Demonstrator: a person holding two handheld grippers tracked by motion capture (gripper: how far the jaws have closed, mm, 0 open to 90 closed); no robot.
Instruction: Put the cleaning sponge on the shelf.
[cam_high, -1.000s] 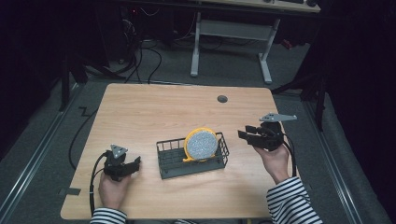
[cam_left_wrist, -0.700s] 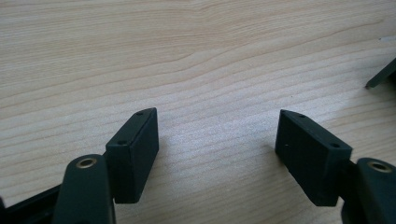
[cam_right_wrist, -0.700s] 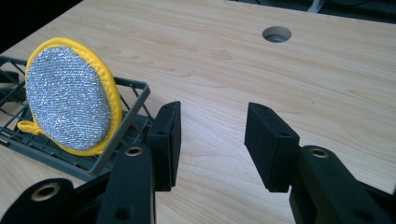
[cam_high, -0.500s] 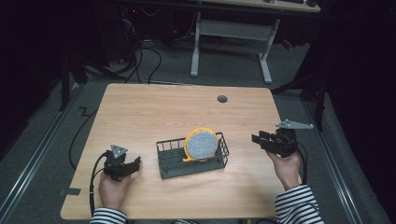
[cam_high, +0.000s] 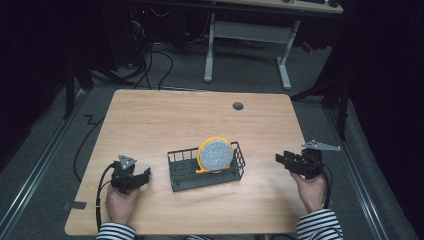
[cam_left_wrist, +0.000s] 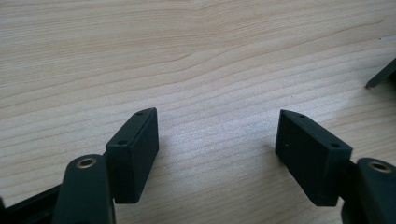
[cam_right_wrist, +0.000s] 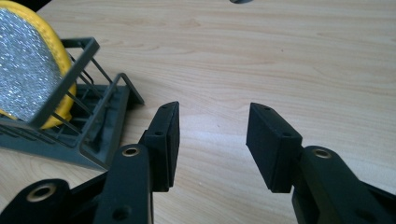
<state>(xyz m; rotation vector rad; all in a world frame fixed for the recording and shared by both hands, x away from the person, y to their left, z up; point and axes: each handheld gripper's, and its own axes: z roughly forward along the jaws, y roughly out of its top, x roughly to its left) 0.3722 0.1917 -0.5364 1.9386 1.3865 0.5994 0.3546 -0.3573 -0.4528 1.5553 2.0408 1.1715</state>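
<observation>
So the right tongs (cam_high: 283, 159) have pulled back from the dark wire dish rack (cam_high: 206, 170) and dropped lower toward the pale wooden surface (cam_high: 165, 115), and now sit well off to the rack's right. Their jaws have just been opening a bit more, half-wide with nothing between them. The round yellow-rimmed scrubber with the silvery mesh face (cam_high: 216, 154) is standing on edge inside the rack, leaning at its right end. To me that looks like the drop-off is done and the hand is backing out. The left tongs (cam_high: 144, 174) stay parked to the rack's left, jaws wide and empty. Otherwise, there's one small cable hole (cam_high: 238, 106) beyond the rack, another desk's white legs (cam_high: 284, 60) farther back, cables on the grey floor.
</observation>
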